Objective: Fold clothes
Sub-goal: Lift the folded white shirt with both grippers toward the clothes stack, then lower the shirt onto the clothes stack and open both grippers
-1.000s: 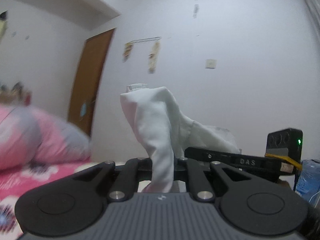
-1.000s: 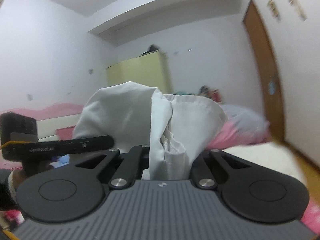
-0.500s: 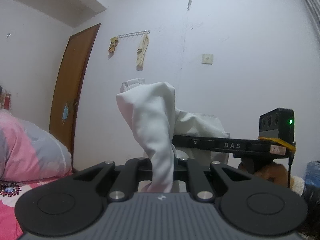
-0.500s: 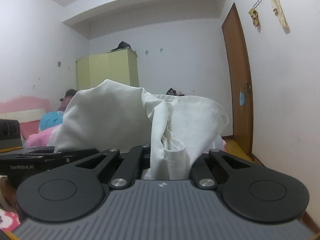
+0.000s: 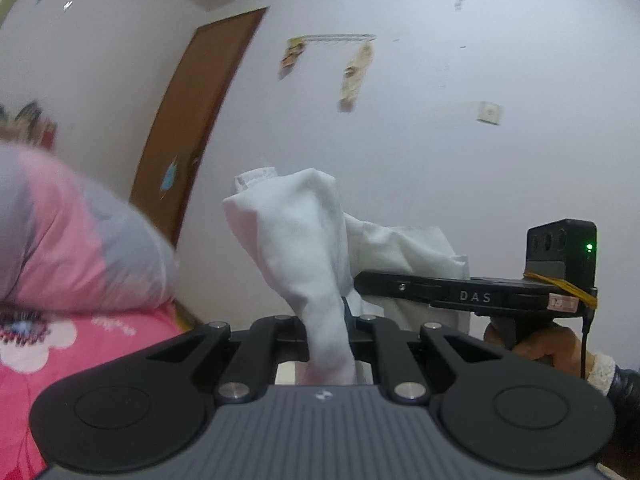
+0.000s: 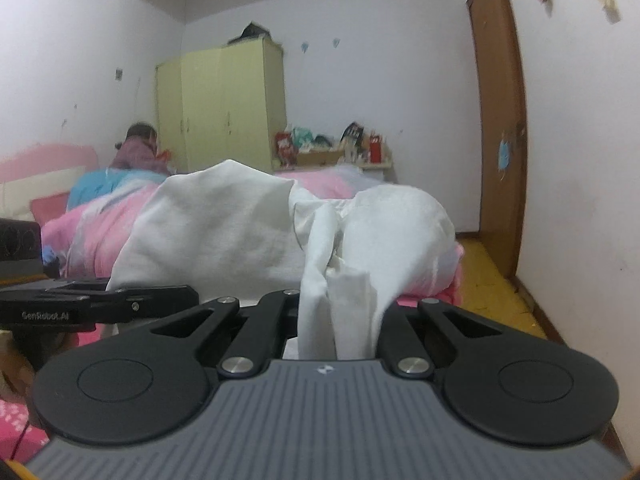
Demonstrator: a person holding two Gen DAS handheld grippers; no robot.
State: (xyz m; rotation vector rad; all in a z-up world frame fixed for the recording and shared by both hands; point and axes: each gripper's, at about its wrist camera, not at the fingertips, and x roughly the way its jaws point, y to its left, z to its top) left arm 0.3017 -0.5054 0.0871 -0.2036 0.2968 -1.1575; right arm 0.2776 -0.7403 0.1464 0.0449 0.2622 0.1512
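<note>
I pinch the white garment [image 5: 304, 248] in my left gripper [image 5: 326, 336] and my right gripper [image 6: 340, 320], lifting it clear of the bed [image 5: 60, 344] so it hangs between them for folding.

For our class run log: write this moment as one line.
task: fold clothes | left gripper: shut on white garment | right gripper: shut on white garment | garment lifted above pink bed

- The white cloth garment [image 5: 304, 240] looks soft, matt and slightly napped, with a stitched hem.
- The black plastic left gripper [image 5: 326, 344] is matt, with a ribbed grey housing and shiny round metal pins.
- The black plastic right gripper [image 6: 340, 336] has the same finish.
- The brown wooden door [image 6: 498, 120] is smooth.
- The pink floral cloth bedsheet [image 5: 80, 344] is matt.
</note>
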